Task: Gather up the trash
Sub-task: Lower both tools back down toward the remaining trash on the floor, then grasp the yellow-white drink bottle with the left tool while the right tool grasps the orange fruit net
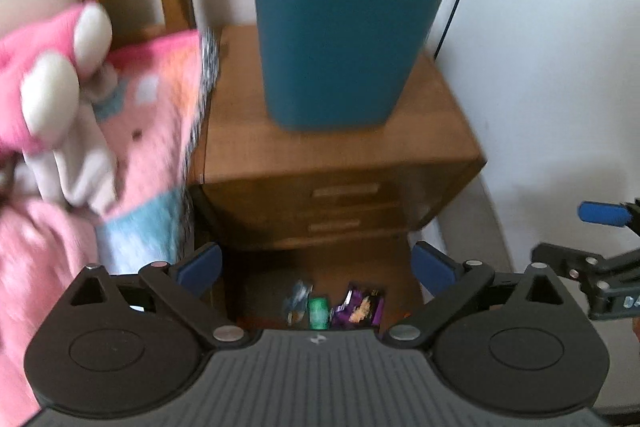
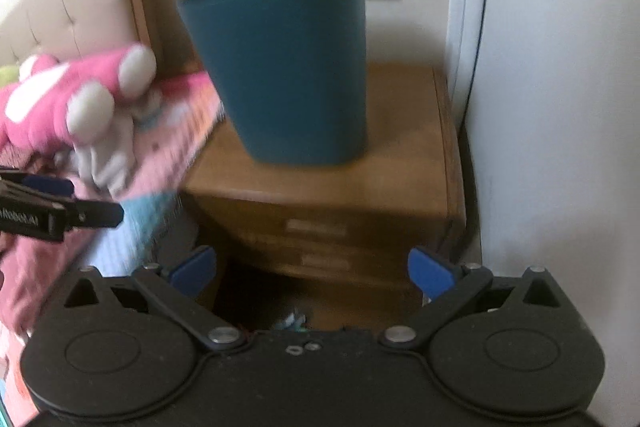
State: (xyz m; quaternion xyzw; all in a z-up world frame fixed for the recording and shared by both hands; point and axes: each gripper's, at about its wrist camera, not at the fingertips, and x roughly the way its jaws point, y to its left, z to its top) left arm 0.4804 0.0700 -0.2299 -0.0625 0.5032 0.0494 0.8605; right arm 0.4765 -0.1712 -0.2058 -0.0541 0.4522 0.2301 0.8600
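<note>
Matt teal bin (image 1: pixel 340 27) perhaps plastic, smooth wooden nightstand (image 1: pixel 332 147), fuzzy cloth toy (image 1: pixel 52 83)

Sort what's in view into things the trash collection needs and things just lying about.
For the job:
- colourful crumpled wrappers on the floor
- tall teal plastic bin on the nightstand
- left gripper, open
- right gripper, open

Lying about:
- wooden nightstand
- pink plush toy
- pink patterned blanket
</note>
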